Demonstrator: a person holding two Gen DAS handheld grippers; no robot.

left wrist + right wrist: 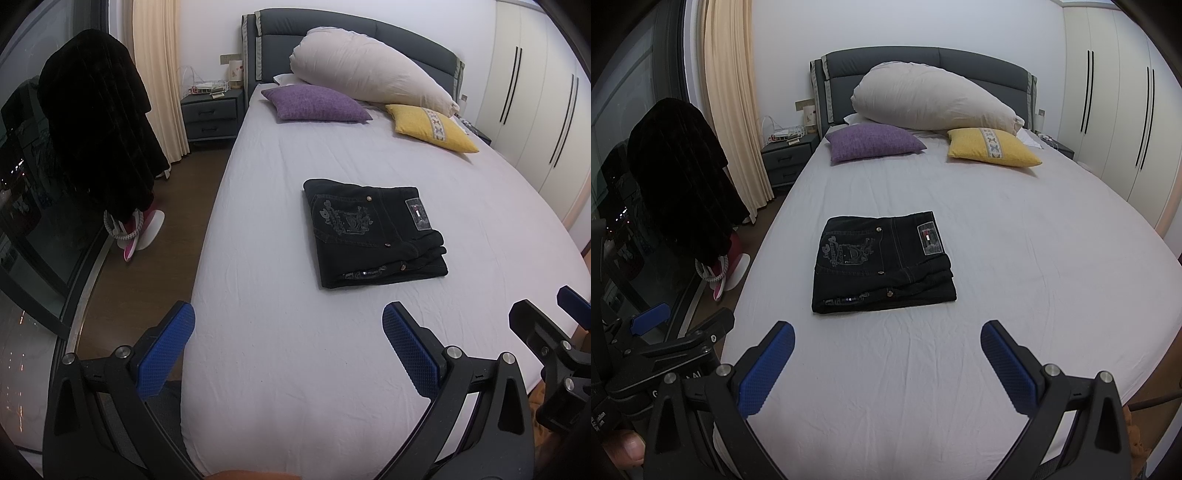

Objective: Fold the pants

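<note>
Black pants (373, 232) lie folded into a flat rectangle in the middle of the white bed (295, 350), back pocket embroidery and label facing up; they also show in the right wrist view (882, 264). My left gripper (288, 332) is open and empty, held above the near end of the bed, well short of the pants. My right gripper (886, 350) is open and empty, also short of the pants. The right gripper's fingers (535, 325) show at the right edge of the left view. The left gripper's fingers (650, 317) show at the left edge of the right view.
A purple cushion (873, 142), a yellow cushion (993, 147) and a large white pillow (931, 98) lie at the headboard. A nightstand (786, 158), curtain (731, 110) and dark coat (679, 173) over a garment steamer stand left of the bed. Wardrobes (1115, 110) line the right.
</note>
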